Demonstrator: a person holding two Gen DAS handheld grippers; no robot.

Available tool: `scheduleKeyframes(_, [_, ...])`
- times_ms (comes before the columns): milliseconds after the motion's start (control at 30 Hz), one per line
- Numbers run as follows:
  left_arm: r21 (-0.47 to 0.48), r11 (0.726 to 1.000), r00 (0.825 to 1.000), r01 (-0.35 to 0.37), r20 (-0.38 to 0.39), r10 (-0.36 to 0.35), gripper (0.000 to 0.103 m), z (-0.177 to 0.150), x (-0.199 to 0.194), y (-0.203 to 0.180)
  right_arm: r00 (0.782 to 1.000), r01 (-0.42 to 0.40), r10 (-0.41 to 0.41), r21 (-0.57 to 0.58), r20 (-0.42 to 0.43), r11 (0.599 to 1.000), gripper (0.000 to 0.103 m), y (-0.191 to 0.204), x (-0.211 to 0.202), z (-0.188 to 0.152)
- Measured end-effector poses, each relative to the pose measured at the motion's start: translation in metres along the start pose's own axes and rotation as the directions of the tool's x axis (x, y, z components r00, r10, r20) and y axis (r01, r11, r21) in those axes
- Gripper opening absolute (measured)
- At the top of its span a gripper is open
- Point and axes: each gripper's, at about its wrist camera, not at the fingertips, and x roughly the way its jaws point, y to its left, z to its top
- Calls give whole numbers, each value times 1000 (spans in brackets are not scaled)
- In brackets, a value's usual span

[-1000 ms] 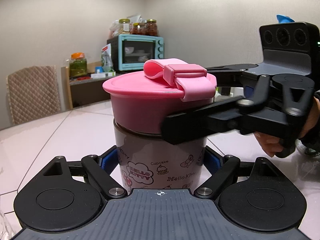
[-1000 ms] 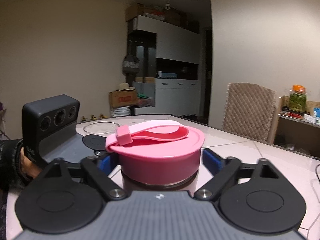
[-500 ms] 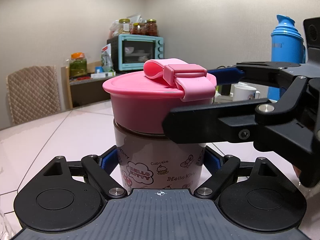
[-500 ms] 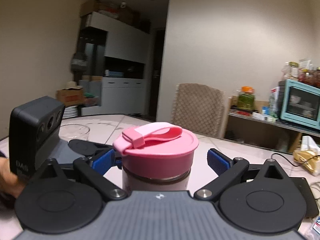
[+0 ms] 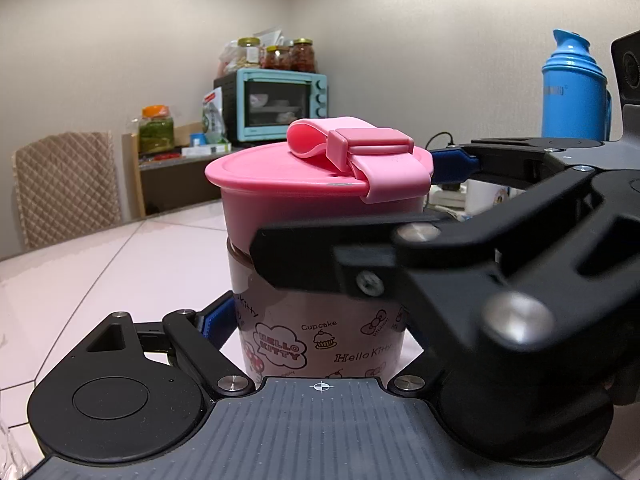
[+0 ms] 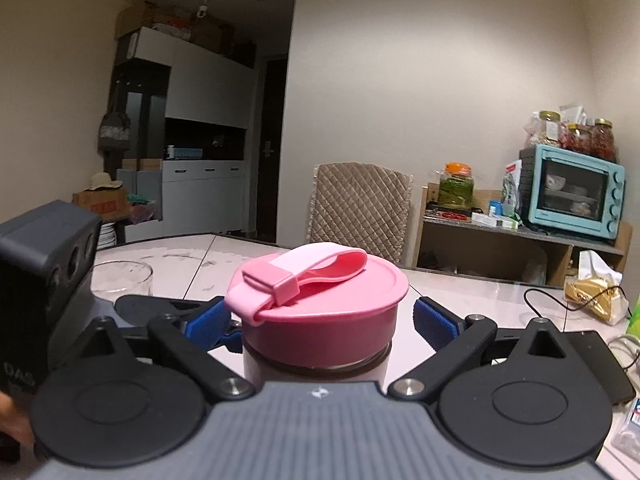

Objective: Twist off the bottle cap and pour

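Observation:
A Hello Kitty bottle [image 5: 316, 340] with a wide pink screw cap [image 5: 320, 184] and a pink strap stands upright on the table. My left gripper [image 5: 316, 320] is shut on the bottle's body below the cap. My right gripper [image 6: 320, 320] is open, its blue-padded fingers [image 6: 434, 320] standing either side of the pink cap [image 6: 320, 312] with gaps showing. In the left wrist view the right gripper's black arm [image 5: 400, 264] crosses in front of the bottle. The bottle's contents are hidden.
A clear glass [image 6: 120, 280] stands on the table at the left. A blue thermos [image 5: 574, 88] and a white mug [image 5: 486, 196] stand at the right. A black phone [image 6: 600, 364], cables and a snack bag [image 6: 596, 296] lie at the right. A chair [image 6: 360, 204] stands behind the table.
My right gripper has opened off the pink cap and swung round the bottle, closer to the left camera. The bottle and the left gripper have stayed put.

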Motion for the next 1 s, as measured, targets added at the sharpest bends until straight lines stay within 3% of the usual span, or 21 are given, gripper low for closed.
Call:
scheduleKeyframes(233, [0,1000,1000,0,0,0,90,0,1,0,1000,28,-28,16,-1,999,94,3,3,1])
scheduleKeyframes(467, [0,1000,1000,0,0,0,90,-1,2,0,1000,20,-20,30,1,999,86,5,2,-1])
scheduleKeyframes(633, [0,1000,1000,0,0,0,90,-1,2,0,1000,4,-4,17,1,1000,86,5,1,-1])
scheduleKeyframes(800, [-1,1000,1000,0,0,0,90,-1,2,1,999,-45,45,5,10,999,85,-1,0,-2])
scheduleKeyframes(1000, [-1,1000,1000,0,0,0,90,-2,2,-1,987,-163,163,-9,18,987,85,-18,2,-2])
